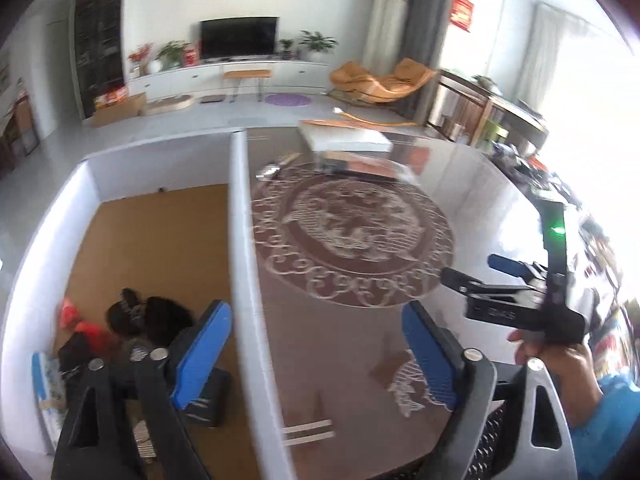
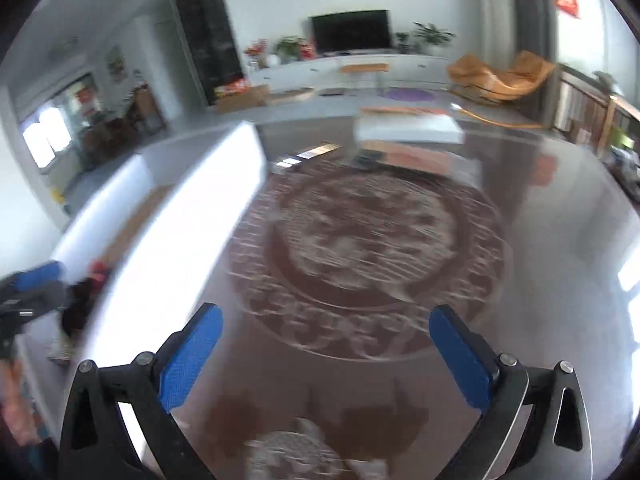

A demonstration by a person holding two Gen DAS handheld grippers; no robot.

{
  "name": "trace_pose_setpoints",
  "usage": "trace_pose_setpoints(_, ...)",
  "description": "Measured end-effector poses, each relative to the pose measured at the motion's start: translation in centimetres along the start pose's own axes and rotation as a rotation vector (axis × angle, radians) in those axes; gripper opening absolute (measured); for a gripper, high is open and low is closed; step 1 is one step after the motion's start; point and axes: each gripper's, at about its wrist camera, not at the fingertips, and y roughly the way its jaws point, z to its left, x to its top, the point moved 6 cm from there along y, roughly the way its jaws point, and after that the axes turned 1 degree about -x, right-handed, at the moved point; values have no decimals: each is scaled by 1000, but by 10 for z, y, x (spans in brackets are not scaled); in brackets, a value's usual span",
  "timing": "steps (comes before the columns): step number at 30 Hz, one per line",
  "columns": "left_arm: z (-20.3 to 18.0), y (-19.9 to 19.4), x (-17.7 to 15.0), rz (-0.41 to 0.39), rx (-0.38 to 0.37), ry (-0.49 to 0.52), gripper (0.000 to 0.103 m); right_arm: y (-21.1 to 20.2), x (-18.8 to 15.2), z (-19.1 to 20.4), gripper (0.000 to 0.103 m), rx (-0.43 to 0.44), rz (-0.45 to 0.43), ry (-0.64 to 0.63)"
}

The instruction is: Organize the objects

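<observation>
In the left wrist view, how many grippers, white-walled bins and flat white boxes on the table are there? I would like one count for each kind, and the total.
Grippers: 2 (left gripper, right gripper)
White-walled bin: 1
Flat white box on the table: 1
Total: 4

The white box wall (image 1: 244, 264) stood upright between the box interior and the glossy table (image 1: 480, 208), barring level passage. The box floor (image 1: 160, 240) was bare at its far half; its near end was crowded with dark and red items (image 1: 132, 320). The table centre lay unobstructed; a white carton (image 1: 348, 140) occupied the far edge.
</observation>
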Motion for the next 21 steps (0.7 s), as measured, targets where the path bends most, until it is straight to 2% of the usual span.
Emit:
trace_pose_setpoints(2,-41,13,-2,23,-45,90,97,14,-22,-46,103,-76,48,77)
trace_pose_setpoints(5,-89,32,-1,80,-120,179,97,17,-39,-85,103,-139,65,137)
trace_pose_setpoints(8,-110,51,9,119,-146,237,97,19,-48,-102,103,-148,59,178)
trace_pose_setpoints(11,-112,80,40,150,-142,267,97,22,-47,-98,103,-146,42,184)
trace_pose_setpoints(15,-88,133,98,165,-86,253,97,28,-43,-96,103,-152,48,153)
trace_pose_setpoints(17,-71,164,133,164,-25,264,97,28,-43,-94,103,-147,43,150)
trace_pose_setpoints(19,-52,193,167,154,67,262,97,28,-43,-94,103,-140,36,152)
trace_pose_setpoints(21,-32,227,196,183,109,236,97,28,-43,-95,103,-130,28,158)
